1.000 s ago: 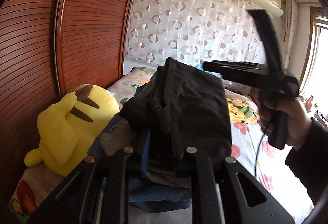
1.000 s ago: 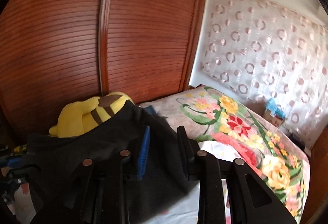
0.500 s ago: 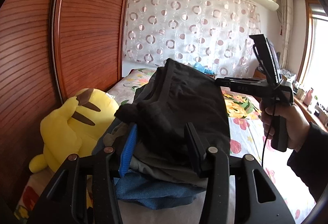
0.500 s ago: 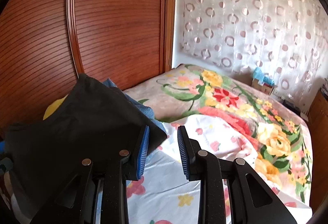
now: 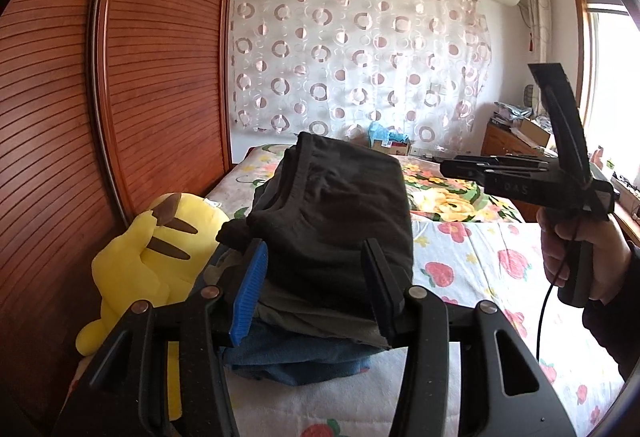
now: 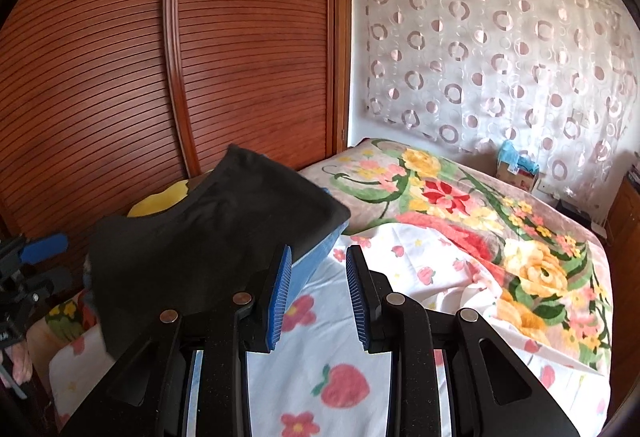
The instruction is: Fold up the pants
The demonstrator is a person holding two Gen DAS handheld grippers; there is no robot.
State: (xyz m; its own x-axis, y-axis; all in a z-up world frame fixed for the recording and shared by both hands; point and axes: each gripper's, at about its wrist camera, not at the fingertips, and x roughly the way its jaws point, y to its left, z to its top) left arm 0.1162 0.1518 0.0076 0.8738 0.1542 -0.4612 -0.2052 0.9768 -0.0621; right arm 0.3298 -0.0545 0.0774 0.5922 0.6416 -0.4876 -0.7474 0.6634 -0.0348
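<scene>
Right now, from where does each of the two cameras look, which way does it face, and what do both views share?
Left wrist: sits on the left gripper, faces the stacked clothes with black pants on top; its open fingers show, also the right gripper and right hand.
Right wrist: sits on the right gripper, faces across the floral bed; its open fingers show.
Shared: pants, yellow plush, wooden wardrobe, circle-patterned curtain.

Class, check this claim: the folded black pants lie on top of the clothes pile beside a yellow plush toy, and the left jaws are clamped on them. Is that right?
Not quite. In the left wrist view the left gripper is open, its jaws apart and gripping nothing. The rest holds: the black pants top the clothes pile beside the yellow plush toy.
</scene>
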